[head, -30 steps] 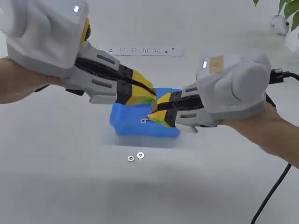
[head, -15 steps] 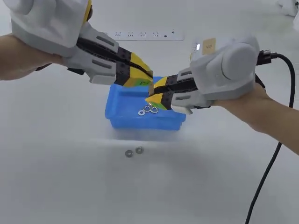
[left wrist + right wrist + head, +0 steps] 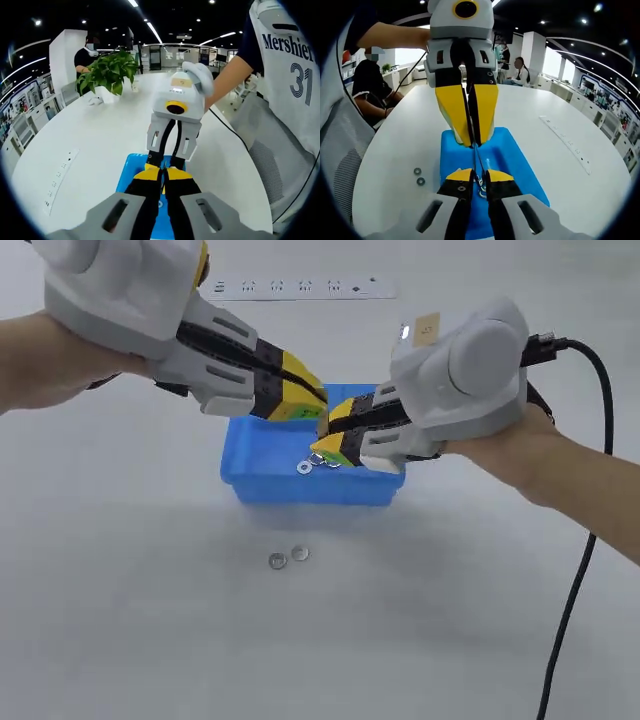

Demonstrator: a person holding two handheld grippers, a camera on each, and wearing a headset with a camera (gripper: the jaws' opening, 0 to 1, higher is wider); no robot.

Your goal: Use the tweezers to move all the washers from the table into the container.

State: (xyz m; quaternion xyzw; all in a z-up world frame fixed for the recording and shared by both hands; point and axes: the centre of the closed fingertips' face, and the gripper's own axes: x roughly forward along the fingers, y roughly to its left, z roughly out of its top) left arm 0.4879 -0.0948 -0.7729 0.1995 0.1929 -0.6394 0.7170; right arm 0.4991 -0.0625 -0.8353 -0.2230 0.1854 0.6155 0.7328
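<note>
While your left tongs (image 3: 320, 404) and right tongs (image 3: 320, 448) meet over the container (image 3: 270, 490), head view shows washers (image 3: 304, 468) lying inside below them, and two loose washers (image 3: 288, 558) remain on the worktop (image 3: 150, 620) nearer you. Left gripper view has the left tongs pressed together. Right gripper view has both tongs clamped on the tweezers (image 3: 475, 152).

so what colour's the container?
The container is blue, best seen in the head view.

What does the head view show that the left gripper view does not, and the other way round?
Head view: two washers on the table in front of the blue container, and more washers inside it. Left gripper view: a green plant and a jersey numbered 31. Both: the blue container, the power strip, the right gripper.
</note>
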